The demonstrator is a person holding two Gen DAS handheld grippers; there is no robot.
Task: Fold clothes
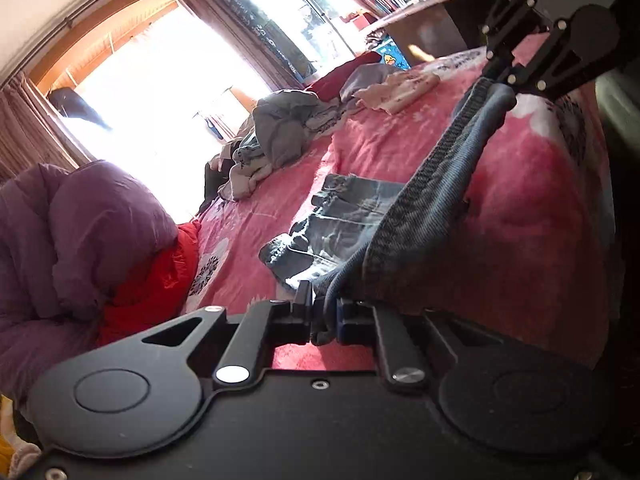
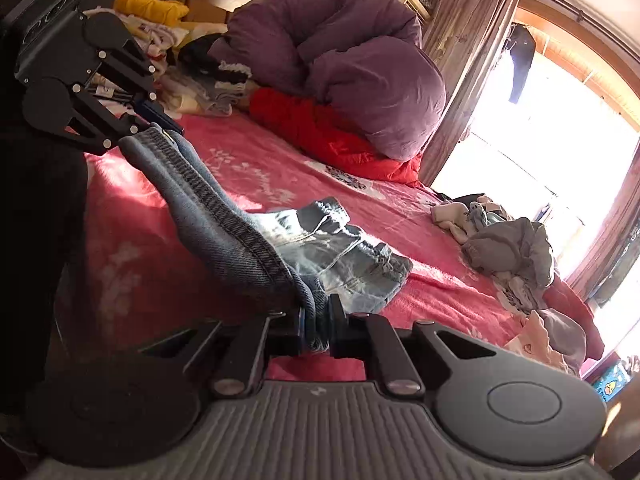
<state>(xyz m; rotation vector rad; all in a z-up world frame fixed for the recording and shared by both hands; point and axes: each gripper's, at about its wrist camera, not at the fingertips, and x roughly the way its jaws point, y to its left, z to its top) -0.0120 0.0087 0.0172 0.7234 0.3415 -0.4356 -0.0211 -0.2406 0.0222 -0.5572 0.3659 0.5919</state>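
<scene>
One pair of denim jeans (image 1: 432, 184), two grippers on it. Left gripper (image 1: 325, 316) fingers nearly closed, pinching one end of the jeans waistband; right gripper (image 2: 318, 330) fingers nearly closed too, pinching the other end. Waistband stretched in the air between the two, sagging a little in the middle, ribbed seam showing. Rest of the jeans hangs down and the pale washed legs lie bunched on the bed (image 2: 248, 168), roughly mid-bed, touching the pink floral cover. In the left wrist view the right gripper shows top right; in the right wrist view the left gripper shows top left. One purple duvet (image 2: 352, 64) rolled up toward the head of the bed, one red quilt (image 2: 316, 124) under and beside it. One heap of grey and white clothes (image 1: 280, 132) near the window-side edge of the bed, well apart from the jeans. One stack of folded clothes (image 2: 160, 20), yellow on top, by the headboard. Bright window (image 1: 160, 88) behind, curtains beside it.
</scene>
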